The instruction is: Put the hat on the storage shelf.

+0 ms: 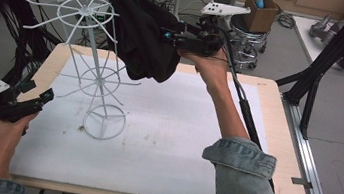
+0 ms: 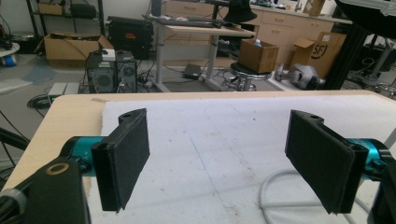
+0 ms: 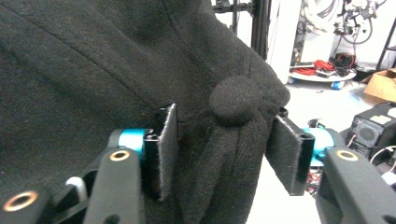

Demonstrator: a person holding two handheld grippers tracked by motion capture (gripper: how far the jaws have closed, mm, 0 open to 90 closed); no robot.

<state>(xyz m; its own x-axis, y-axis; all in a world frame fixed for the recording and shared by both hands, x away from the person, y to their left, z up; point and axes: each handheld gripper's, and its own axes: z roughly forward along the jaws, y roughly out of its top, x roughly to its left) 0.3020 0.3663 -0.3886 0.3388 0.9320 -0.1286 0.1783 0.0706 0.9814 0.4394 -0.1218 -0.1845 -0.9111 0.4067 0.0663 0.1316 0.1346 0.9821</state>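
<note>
The black garment (image 1: 142, 37) is thick, matt cloth with a felted, slightly fuzzy nap; stitched seams run across it, and its round button (image 3: 236, 99) is covered in the same cloth. The white rack (image 1: 95, 61) looks like thin wire with a smooth coated finish. The table (image 1: 278, 116) has a pale, matt wood edge, and the white mat (image 1: 171, 127) on it is dull, faintly textured and lightly stained. Each gripper pad (image 2: 125, 156) is rough, dark and matt, mounted on smooth black plastic with glossy teal metal fittings.
</note>
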